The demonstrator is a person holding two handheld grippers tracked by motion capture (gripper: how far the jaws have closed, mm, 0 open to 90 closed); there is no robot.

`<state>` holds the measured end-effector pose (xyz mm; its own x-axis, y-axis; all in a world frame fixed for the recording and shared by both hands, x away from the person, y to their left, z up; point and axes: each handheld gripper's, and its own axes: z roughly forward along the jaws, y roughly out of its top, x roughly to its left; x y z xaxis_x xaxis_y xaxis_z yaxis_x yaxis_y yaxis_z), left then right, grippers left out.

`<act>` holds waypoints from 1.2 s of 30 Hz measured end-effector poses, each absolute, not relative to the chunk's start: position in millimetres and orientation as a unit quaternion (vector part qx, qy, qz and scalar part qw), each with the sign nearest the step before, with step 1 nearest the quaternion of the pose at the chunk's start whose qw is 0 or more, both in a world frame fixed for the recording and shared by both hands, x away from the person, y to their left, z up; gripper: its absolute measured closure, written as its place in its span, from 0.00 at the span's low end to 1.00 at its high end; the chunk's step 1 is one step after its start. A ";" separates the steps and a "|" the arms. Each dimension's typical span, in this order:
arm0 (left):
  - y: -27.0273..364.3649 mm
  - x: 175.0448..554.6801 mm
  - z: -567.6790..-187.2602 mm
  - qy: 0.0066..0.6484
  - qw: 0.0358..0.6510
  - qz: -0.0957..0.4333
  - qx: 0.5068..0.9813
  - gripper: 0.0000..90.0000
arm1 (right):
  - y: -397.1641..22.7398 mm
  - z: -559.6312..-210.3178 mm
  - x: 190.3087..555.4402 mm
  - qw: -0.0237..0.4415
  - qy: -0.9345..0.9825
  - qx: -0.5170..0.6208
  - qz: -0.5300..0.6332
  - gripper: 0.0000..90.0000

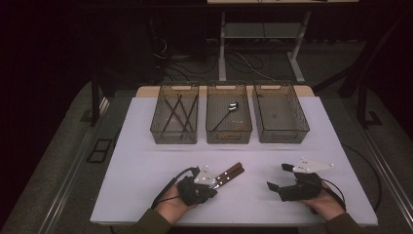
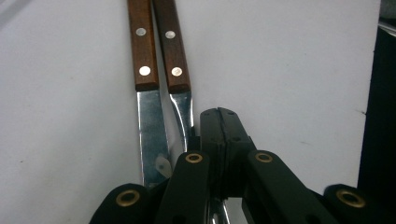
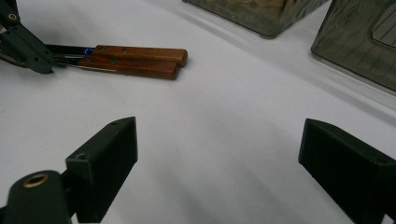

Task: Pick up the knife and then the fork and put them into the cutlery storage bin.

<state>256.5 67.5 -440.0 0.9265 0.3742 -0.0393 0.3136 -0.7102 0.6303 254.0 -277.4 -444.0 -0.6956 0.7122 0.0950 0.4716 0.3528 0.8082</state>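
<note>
Item: 2 wooden-handled knives (image 1: 229, 174), lying side by side on the white table (image 1: 146, 170), near edge, left of centre, handles pointing toward the bins.

Left gripper (image 1: 212, 184): jaws clenched together, beside the blades; grasp on a blade cannot be told.

Right gripper (image 1: 275, 181): jaws released, wide apart, over bare table.

Far side: 3 mesh bins (image 1: 229, 139) in a row.

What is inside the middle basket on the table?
The middle basket holds one spoon, lying slanted with its bowl toward the far end. A pale patch shows at the near wall; the mesh and dim light hide whatever else may lie on the bottom.
</note>
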 end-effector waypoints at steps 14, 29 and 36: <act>72.7 259.7 -439.0 0.206 0.321 0.070 0.922 1.00 | -277.8 -443.6 254.0 0.138 0.811 0.365 0.436 0.13; 79.7 273.9 -438.1 0.214 0.308 0.095 0.922 1.00 | -277.3 -443.5 254.2 0.138 0.811 0.364 0.437 0.13; 76.9 280.6 -438.1 0.217 0.306 0.104 0.921 1.00 | -277.3 -443.6 254.5 0.137 0.811 0.364 0.437 0.13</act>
